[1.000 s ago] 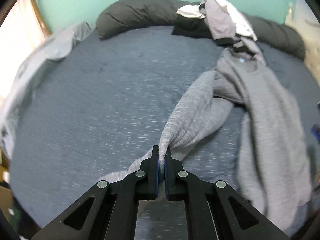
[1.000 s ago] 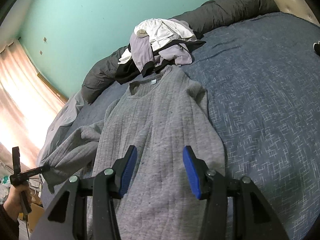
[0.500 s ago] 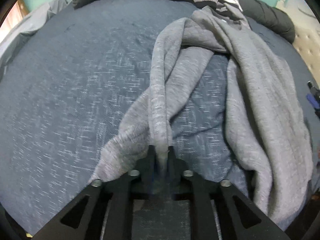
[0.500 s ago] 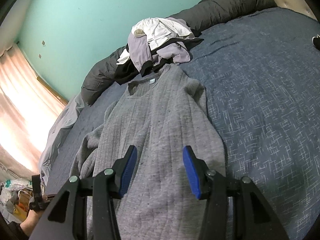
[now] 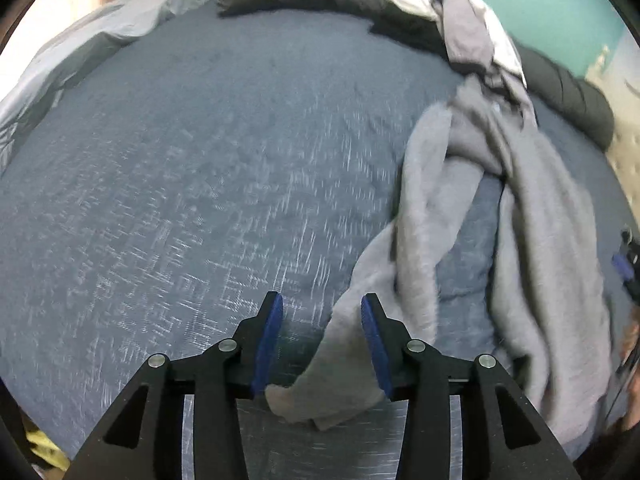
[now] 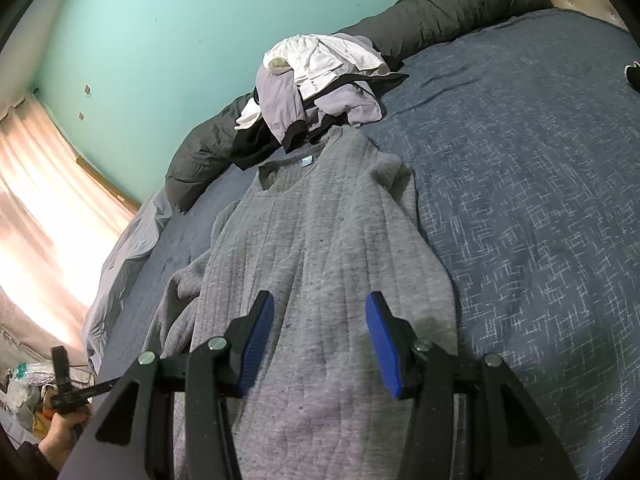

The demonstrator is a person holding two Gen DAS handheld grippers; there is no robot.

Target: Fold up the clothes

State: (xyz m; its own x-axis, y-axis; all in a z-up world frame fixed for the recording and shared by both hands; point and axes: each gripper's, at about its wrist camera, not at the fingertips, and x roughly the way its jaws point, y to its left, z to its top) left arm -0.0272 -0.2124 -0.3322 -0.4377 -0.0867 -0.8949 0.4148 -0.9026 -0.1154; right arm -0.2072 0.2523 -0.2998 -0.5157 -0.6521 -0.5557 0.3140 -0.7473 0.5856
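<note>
Both hand-held grippers, left and right, are held wide open and empty; grey sweater is spread along the bed, its sleeve loosely laid, folding judged incomplete.

We see a heather-grey sweater with faint vertical ribbing on a dark blue bedspread flecked with pale crosshatch. Behind it we get a white, lilac and black clothes pile, a charcoal duvet roll and a mint-green wall (blue pads on both black grippers).
</note>
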